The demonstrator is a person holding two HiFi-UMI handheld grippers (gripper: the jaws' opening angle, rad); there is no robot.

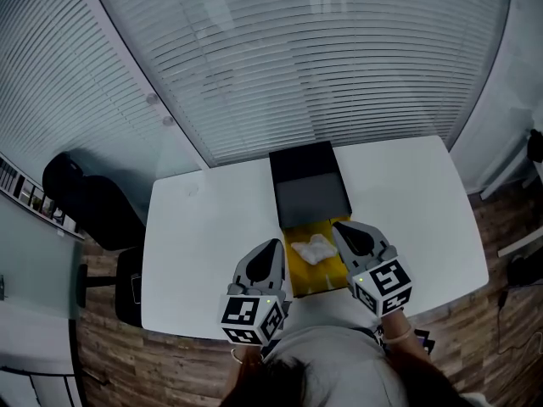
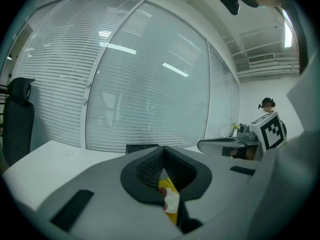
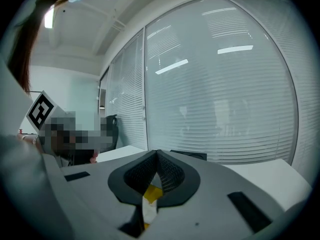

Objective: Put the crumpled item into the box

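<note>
Crumpled item [image 2: 171, 200] shows only partly beneath closed left claw [image 2: 162, 154]

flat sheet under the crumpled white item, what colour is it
Yellow. The flat sheet under the crumpled white item shows best in the head view.

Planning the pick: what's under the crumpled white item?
A yellow sheet, lying on the white table just in front of the black box. Whatever sits directly beneath the crumpled item is covered.

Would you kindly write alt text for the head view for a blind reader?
A white crumpled item lies on a yellow sheet between the shut left gripper and right gripper, in front of a black box on a table.
</note>
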